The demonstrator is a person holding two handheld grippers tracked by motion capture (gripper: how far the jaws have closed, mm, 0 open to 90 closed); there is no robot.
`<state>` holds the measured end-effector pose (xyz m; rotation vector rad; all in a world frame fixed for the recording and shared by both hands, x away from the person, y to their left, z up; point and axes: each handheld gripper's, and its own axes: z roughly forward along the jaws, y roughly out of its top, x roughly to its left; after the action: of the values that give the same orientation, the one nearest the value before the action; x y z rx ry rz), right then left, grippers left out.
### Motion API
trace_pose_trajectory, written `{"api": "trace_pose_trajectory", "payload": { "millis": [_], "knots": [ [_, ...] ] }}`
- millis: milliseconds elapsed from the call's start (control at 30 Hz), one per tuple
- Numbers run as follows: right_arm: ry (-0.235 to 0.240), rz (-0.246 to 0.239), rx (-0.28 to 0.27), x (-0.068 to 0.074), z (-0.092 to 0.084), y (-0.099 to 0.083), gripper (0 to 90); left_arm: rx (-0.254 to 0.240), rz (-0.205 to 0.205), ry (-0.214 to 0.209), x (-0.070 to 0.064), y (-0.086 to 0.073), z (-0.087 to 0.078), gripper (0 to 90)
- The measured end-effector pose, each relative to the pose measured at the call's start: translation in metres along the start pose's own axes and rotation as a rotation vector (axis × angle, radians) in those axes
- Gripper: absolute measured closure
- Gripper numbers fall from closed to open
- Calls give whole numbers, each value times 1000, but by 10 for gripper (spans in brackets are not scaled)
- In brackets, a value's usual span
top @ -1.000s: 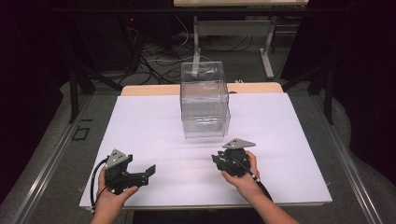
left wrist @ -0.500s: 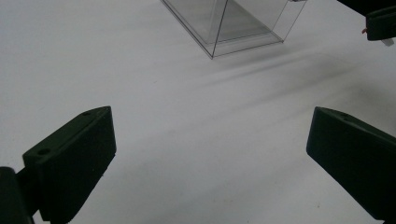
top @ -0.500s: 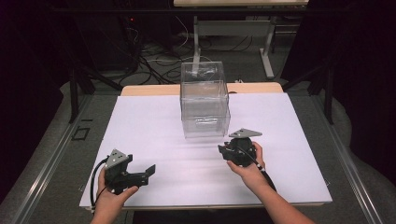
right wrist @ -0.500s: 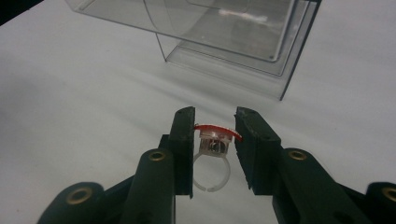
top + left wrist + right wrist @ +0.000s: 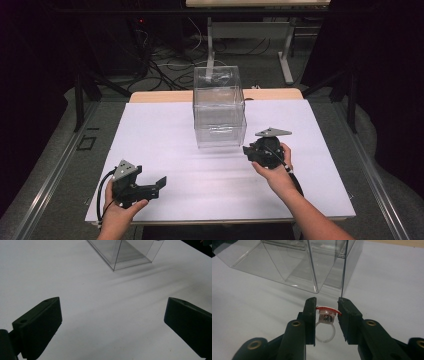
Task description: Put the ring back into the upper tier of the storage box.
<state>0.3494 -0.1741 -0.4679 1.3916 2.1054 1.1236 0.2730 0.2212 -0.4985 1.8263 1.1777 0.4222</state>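
A clear plastic box (image 5: 219, 107) with stacked compartments stands at the middle of the white table top (image 5: 165, 130). My right gripper (image 5: 248, 151) sits just right of the box's front corner. In the right gripper view, this gripper (image 5: 327, 307) is shut on a small clear plastic ring with a red top (image 5: 325, 325), and the box (image 5: 294, 262) is close ahead. My left gripper (image 5: 159, 184) rests near the table's front left. Its jaws stand wide open (image 5: 112, 312) with nothing between them, and the box (image 5: 122, 252) is far ahead of it.
Beyond the white sheet a strip of wooden table edge (image 5: 165, 96) shows. Table legs and cables (image 5: 210, 40) fill the dark floor behind. Open white surface lies between the two grippers and to the left of the box.
My right gripper has moved forward and a little right, up to the box's front right corner. The left gripper has stayed where it was.
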Motion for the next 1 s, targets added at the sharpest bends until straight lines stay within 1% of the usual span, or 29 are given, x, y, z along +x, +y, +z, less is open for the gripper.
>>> {"api": "trace_pose_trajectory", "payload": {
  "millis": [100,200,233,267,333,467,567,700,733,800,933,1000],
  "knots": [
    [-5,-1,-5,-4,-4,5,683,2,0,0,0,0,0,17],
    [-7,13,-13,-7,-7,12,683,3,-1,-1,0,0,0,17],
    [-7,13,-13,-7,-7,12,683,3,-1,-1,0,0,0,17],
    [-16,8,-16,-9,-9,16,683,4,0,-1,0,0,0,17],
    [-14,9,-17,-10,-9,18,683,4,0,-1,0,0,0,17],
    [-24,8,-24,-13,-12,29,683,4,0,-1,0,0,0,17],
    [-33,2,-24,-14,-14,35,683,5,0,-2,0,0,0,17],
    [-41,9,-15,-16,-17,44,683,5,0,-2,0,0,0,18],
    [-41,3,-19,-18,-18,46,683,5,0,-2,0,0,0,18],
    [-48,16,-15,-19,-20,51,683,5,0,-2,0,0,0,18],
    [-54,19,-18,-22,-24,57,683,6,0,-3,0,0,0,18],
    [-56,19,-28,-24,-28,65,683,7,0,-2,0,0,1,18]
  ]
}}
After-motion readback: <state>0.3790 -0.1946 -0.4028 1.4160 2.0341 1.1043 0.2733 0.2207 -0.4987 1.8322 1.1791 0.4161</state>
